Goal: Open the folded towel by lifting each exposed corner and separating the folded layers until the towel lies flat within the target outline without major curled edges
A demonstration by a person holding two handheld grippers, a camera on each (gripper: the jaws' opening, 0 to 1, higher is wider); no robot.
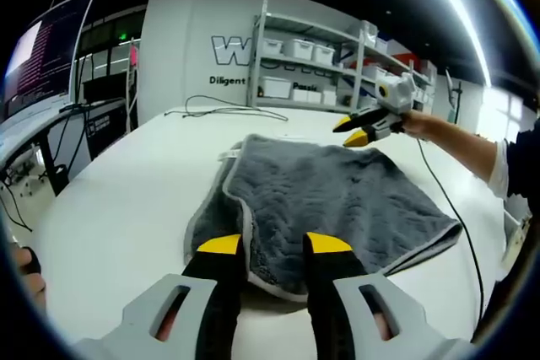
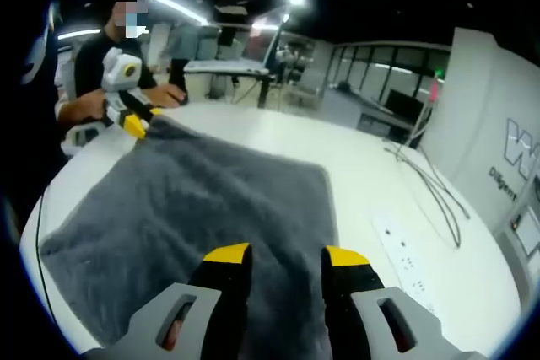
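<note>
Left fingers: in the left gripper view we see our left gripper (image 1: 274, 246) with its yellow-tipped jaws spread apart over the near edge of the towel (image 1: 337, 196), nothing between them.
Right fingers: in the right gripper view our right gripper (image 2: 287, 257) also stands with its jaws parted, hovering above the grey pile; whether the tips touch the cloth we cannot tell.
Right gripper from across: in the left gripper view we see it at the towel's far right corner, held in a hand (image 1: 422, 124); from there we cannot tell how far its tips are apart.
Writing: on the white wall (image 1: 181, 40) we read large letters starting "W" and, below, the small word "Diligent"; the rest is cut off by the shelf rack (image 1: 316, 61). In the right gripper view we see the same "W" at the right edge.
Towel look: grey, fluffy, with a paler hem; in the left gripper view we see its left side doubled over in a fold running to the near edge.
Towel place: it lies on the white table (image 1: 126, 208), roughly at its middle.
Also on the table: a black cable (image 1: 228, 109) at the far side.
</note>
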